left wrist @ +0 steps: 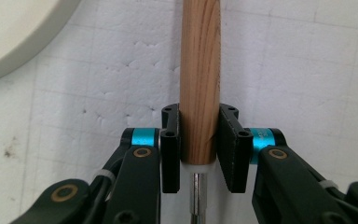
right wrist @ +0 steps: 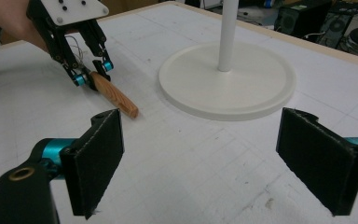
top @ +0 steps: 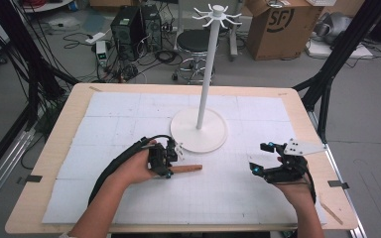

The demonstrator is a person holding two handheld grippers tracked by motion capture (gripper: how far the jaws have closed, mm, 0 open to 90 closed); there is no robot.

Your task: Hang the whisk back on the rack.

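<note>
Two grippers: left gripper (top: 171,159) pinches the round wooden handle (top: 186,168) on the surface, right gripper (top: 258,157) spread idle; lift probably comes next.

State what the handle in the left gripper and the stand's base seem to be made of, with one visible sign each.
Handle: wood, unvarnished by the look; brown lengthwise grain lines show. Base: probably plastic or painted metal; even white, smooth, matte, no grain.
</note>
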